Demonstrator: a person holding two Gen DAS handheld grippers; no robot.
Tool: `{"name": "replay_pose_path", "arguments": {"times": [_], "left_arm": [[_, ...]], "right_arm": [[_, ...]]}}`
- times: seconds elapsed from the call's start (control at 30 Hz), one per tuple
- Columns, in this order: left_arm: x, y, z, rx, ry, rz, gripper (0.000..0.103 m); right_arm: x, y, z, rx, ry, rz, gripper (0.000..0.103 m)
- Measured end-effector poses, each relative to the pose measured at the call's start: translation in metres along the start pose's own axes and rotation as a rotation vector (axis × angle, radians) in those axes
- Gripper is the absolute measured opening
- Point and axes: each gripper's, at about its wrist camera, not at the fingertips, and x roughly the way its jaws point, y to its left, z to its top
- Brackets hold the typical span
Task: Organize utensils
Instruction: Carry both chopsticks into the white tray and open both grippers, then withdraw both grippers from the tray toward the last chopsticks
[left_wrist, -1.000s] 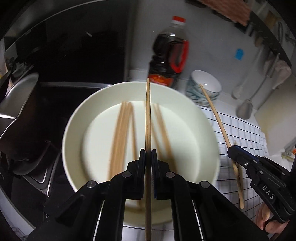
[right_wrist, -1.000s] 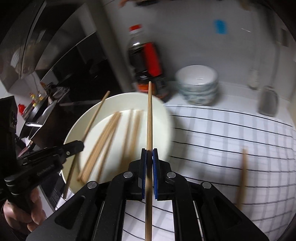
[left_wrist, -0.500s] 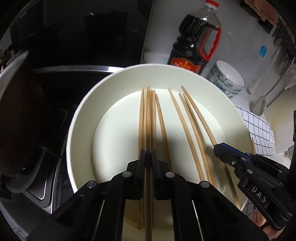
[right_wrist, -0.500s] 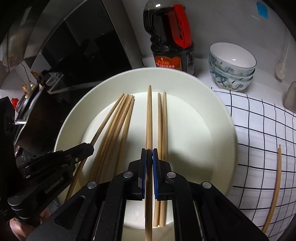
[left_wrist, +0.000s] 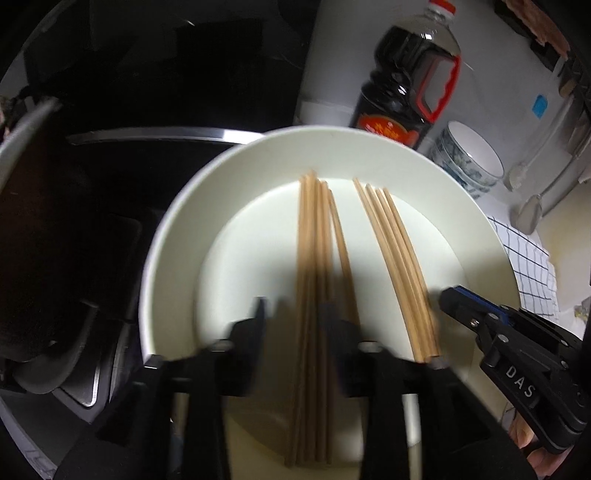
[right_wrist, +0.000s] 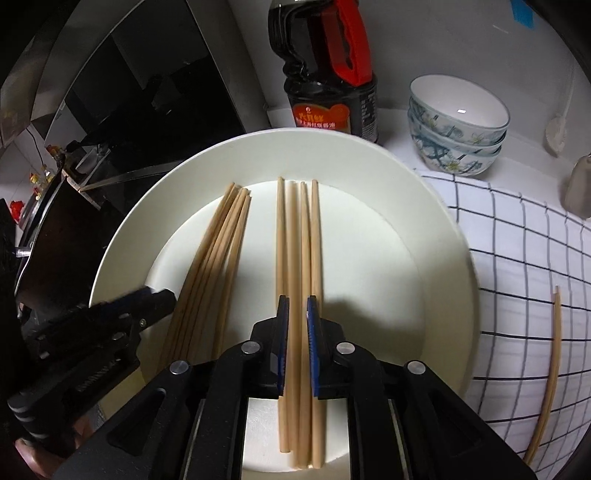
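A white plate (left_wrist: 173, 236) (right_wrist: 436, 229) holds two bundles of several wooden chopsticks each. The left bundle (left_wrist: 314, 258) (right_wrist: 218, 251) lies under my left gripper (left_wrist: 295, 314), whose blurred jaws stand open and empty above it. The right bundle (left_wrist: 399, 254) (right_wrist: 299, 251) lies under my right gripper (right_wrist: 294, 310), whose jaws stand slightly open around it without holding anything. One more chopstick (right_wrist: 548, 369) lies on the checked cloth (right_wrist: 517, 258) to the right. The left gripper shows in the right wrist view (right_wrist: 147, 299), and the right gripper shows in the left wrist view (left_wrist: 454, 299).
A dark soy sauce bottle (left_wrist: 402, 85) (right_wrist: 332, 74) stands behind the plate. Stacked patterned bowls (left_wrist: 469, 158) (right_wrist: 458, 125) sit to its right. A black stove and pan (left_wrist: 33, 240) lie left of the plate. Ladles (left_wrist: 532, 210) hang at the right wall.
Both grippers have opened and let go of their chopsticks, which now lie in the plate with the two bundles. The left gripper is still opening, blurred.
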Motion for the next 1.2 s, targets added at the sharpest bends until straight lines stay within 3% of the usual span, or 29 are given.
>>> {"name": "replay_pose_path", "arguments": {"times": [0.03,0.33,0.5,0.6,0.87,1.2], "left_arm": [[-0.004,0.001,0.000,-0.004,-0.012,0.007,0.056],[-0.033,0.003,-0.002,-0.017,-0.056,0.065,0.085],[-0.049,0.000,-0.010,-0.010,-0.073,0.098,0.092],[-0.058,-0.005,-0.015,-0.009,-0.090,0.101,0.095],[-0.076,-0.025,-0.032,-0.009,-0.108,0.104,0.097],[-0.080,-0.058,-0.062,-0.043,-0.063,0.046,0.097]], "right_arm": [[-0.003,0.000,-0.001,-0.003,-0.006,-0.007,0.011],[-0.035,-0.004,-0.011,-0.034,-0.055,-0.022,0.036],[-0.059,-0.012,-0.022,-0.025,-0.121,-0.063,0.054],[-0.070,-0.021,-0.029,-0.024,-0.122,-0.065,0.055],[-0.093,-0.045,-0.055,0.008,-0.115,-0.057,0.072],[-0.123,-0.080,-0.091,0.028,-0.140,-0.141,0.076]]}}
